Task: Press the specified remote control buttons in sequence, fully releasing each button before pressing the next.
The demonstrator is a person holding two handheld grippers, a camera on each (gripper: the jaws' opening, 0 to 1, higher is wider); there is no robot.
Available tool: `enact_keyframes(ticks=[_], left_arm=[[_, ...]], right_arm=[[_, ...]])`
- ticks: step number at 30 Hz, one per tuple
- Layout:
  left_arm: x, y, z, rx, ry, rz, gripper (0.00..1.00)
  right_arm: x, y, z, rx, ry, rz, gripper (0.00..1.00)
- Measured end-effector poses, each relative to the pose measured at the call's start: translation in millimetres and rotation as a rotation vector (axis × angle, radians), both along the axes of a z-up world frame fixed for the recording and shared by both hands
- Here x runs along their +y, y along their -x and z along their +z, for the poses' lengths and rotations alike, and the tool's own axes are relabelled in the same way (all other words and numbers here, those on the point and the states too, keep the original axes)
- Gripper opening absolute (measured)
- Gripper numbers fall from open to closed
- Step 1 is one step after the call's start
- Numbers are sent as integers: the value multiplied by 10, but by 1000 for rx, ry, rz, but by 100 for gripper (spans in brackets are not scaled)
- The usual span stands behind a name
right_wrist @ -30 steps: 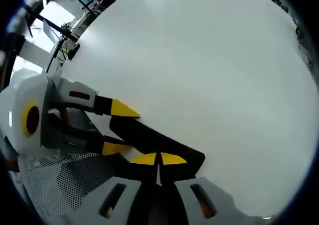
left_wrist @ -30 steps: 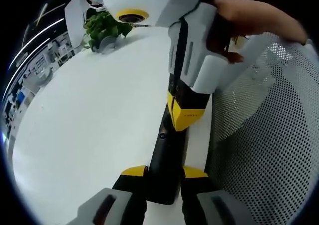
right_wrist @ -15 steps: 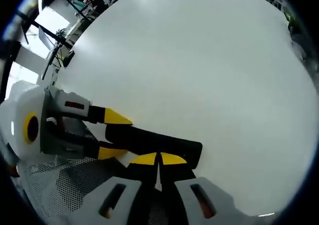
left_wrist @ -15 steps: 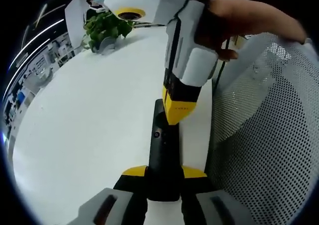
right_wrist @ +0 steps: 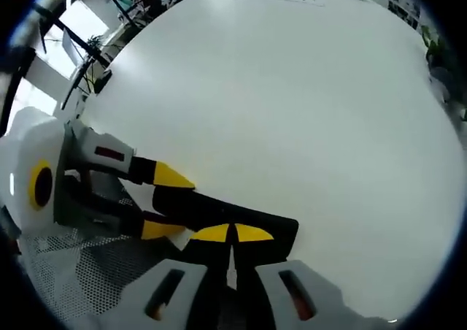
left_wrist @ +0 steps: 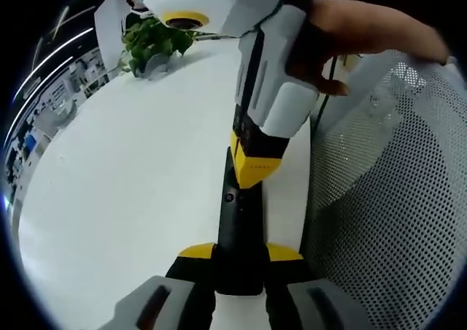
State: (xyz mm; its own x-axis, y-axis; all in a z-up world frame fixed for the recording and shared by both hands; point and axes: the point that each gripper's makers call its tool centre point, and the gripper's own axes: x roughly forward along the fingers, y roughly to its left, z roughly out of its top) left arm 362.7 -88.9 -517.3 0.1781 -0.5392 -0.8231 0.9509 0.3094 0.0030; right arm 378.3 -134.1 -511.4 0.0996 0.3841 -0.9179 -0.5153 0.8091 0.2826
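Left gripper held the remote steady; right gripper's closed tip came down on its buttons.

In the left gripper view, the plant (left_wrist: 151, 44) stood far off on the white table (left_wrist: 124, 169); the left gripper (left_wrist: 240, 252) had its jaws clamped on the near end of the black remote control (left_wrist: 239, 224), which lay along the table's edge beside a mesh chair (left_wrist: 387, 198). The right gripper (left_wrist: 249, 172), jaws pressed together, touched the remote's upper face. In the right gripper view, the right gripper (right_wrist: 232, 233) sat on the remote control (right_wrist: 219, 213). The remote looked light, rigid and smooth, likely to skid, so gripping its narrow sides near the end suited it.
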Motion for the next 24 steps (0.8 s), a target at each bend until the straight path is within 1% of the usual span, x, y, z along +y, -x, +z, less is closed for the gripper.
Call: enact_keyframes(ticks=[3, 4, 7, 9, 19, 24], left_arm=[[1, 0, 0, 1, -1, 0, 24], [2, 0, -1, 1, -1, 0, 24], [3, 0, -1, 1, -1, 1, 24], [2, 2, -1, 0, 0, 0, 24], [-2, 2, 1, 0, -4, 1, 24], [-3, 4, 3, 0, -3, -3, 24]], right_arm=[[11, -13, -9, -13, 1, 9, 0], [16, -10, -6, -27, 11, 32, 0], [9, -1, 3, -35, 7, 42, 0], [0, 5, 14, -24, -10, 29, 0], [-4, -2, 11, 22, -42, -15, 0], [-43, 57, 10, 69, -44, -25, 0]])
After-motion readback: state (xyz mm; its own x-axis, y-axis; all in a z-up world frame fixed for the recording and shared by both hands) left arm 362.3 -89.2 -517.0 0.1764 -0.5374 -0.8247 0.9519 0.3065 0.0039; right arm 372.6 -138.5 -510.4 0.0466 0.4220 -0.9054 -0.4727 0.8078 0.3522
